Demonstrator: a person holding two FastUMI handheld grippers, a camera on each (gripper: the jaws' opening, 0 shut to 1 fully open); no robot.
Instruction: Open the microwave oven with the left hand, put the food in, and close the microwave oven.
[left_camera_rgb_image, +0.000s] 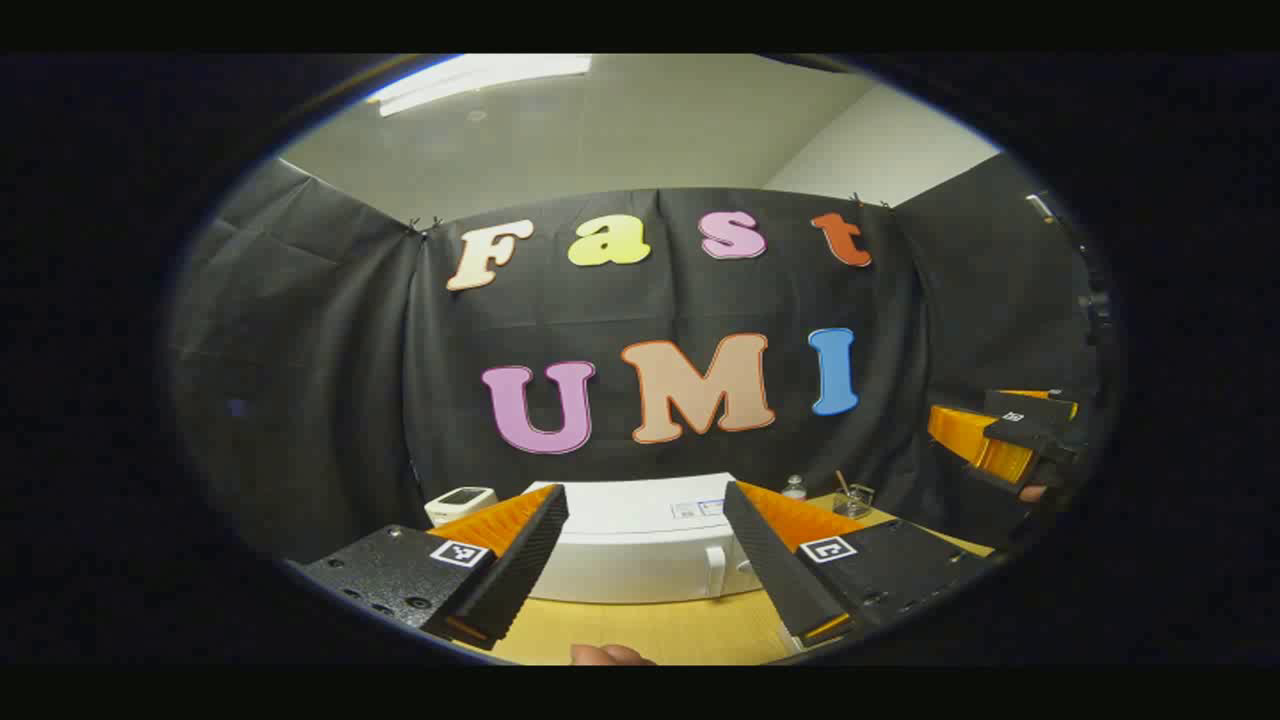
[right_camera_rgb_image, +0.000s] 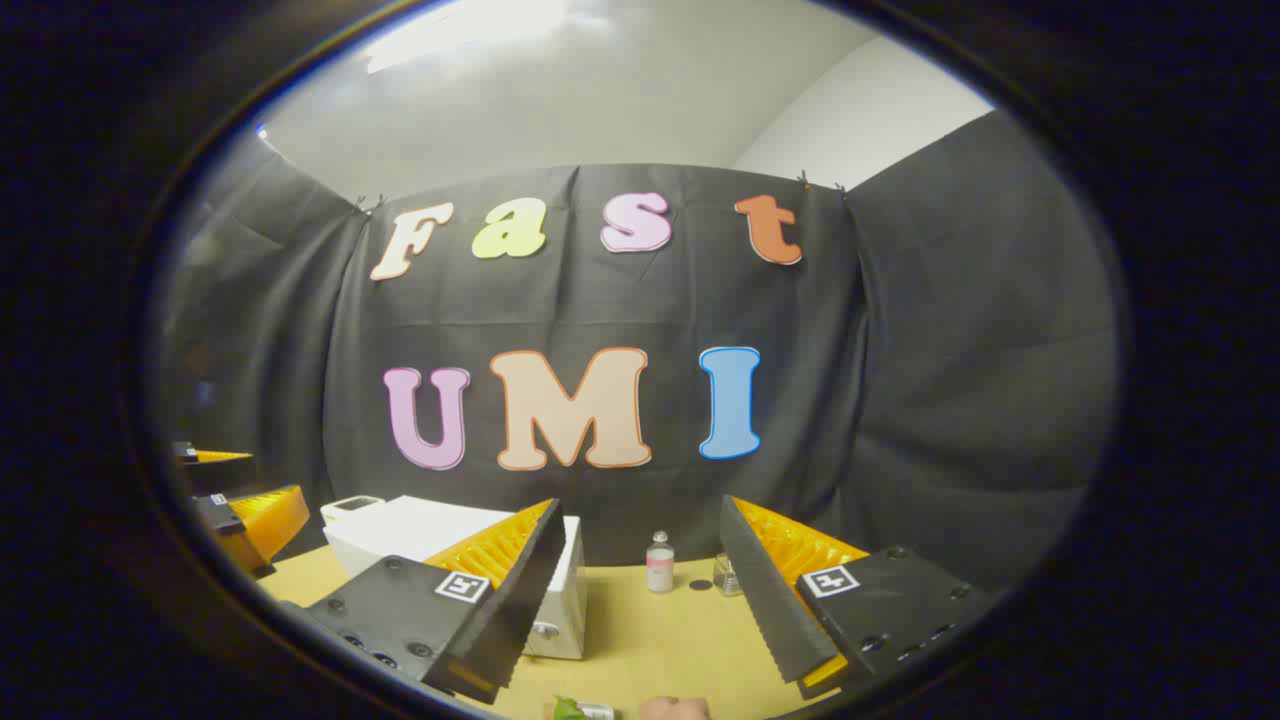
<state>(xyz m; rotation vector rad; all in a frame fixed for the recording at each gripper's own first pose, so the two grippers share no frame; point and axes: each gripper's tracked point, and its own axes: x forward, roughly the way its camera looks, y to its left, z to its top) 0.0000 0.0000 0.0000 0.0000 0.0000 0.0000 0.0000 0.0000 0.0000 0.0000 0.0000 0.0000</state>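
One tabletop (right_camera_rgb_image: 650, 630), light wood, carries everything. On it stands one white microwave (left_camera_rgb_image: 640, 545), door shut, toward the back against the black cloth; in the right gripper view it sits at the left (right_camera_rgb_image: 420, 535). What is inside it cannot be seen. One small white device (left_camera_rgb_image: 460, 503) stands just beside the microwave's left side.

Two grippers are up over the near edge. The left gripper (left_camera_rgb_image: 645, 560) has its fingers spread wide, holding nothing, with the microwave showing between them. The right gripper (right_camera_rgb_image: 640, 600) is likewise released and empty; it also shows at the right edge of the left gripper view (left_camera_rgb_image: 1005, 440).

One small bottle (right_camera_rgb_image: 659, 563) with a pink band stands right of the microwave, and one small glass jar (right_camera_rgb_image: 727, 575) near it; the jar's contents are too small to tell. At the near edge lies one green bit of food (right_camera_rgb_image: 568, 709), partly cut off.
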